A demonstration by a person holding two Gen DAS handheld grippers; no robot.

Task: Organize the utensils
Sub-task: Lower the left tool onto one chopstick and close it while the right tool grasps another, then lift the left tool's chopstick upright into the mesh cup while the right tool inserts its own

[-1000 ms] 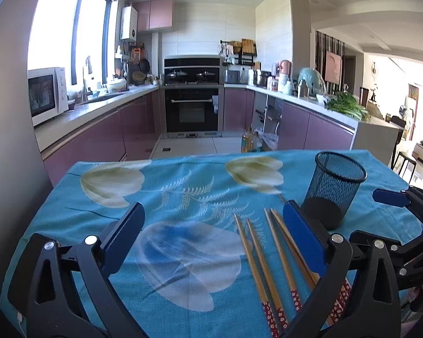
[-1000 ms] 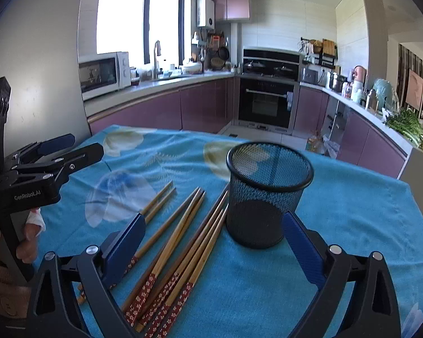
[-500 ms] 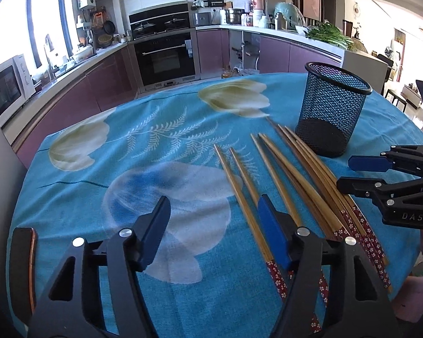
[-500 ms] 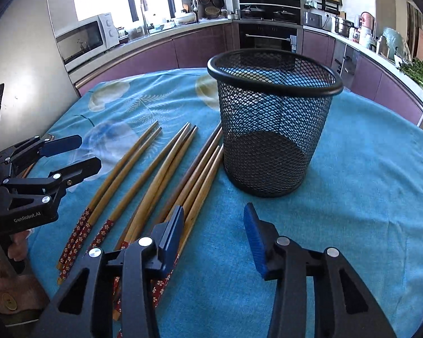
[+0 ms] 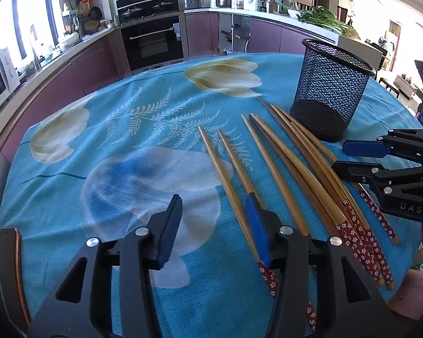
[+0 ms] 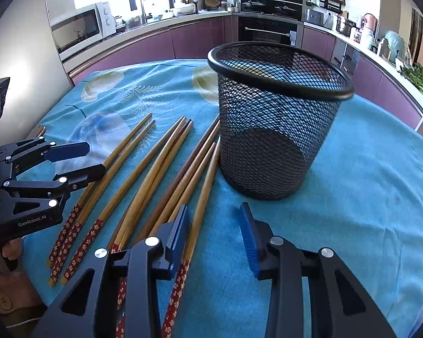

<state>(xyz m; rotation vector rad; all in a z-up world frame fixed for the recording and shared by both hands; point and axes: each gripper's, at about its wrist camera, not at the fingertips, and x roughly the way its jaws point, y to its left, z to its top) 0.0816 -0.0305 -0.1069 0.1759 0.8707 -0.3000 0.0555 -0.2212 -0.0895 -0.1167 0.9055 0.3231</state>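
Several bamboo chopsticks (image 5: 290, 169) with red flowered ends lie fanned out on the blue cloth; they also show in the right wrist view (image 6: 166, 169). A black mesh cup (image 5: 331, 95) stands upright and empty just beyond their tips, also in the right wrist view (image 6: 273, 124). My left gripper (image 5: 214, 225) is open and empty, low over the cloth beside the leftmost chopsticks. My right gripper (image 6: 215, 233) is open and empty, low in front of the cup, its left finger over the rightmost chopsticks.
The table is covered by a blue flowered cloth (image 5: 127, 140). A phone-like flat object (image 5: 11, 253) lies at the cloth's left edge. Kitchen counters, an oven and a microwave stand behind the table. Each gripper shows in the other's view, the right gripper (image 5: 380, 157) and the left gripper (image 6: 70, 160).
Both grippers have come down and forward toward the chopsticks and narrowed their jaws. The cup now looms larger in the right wrist view.
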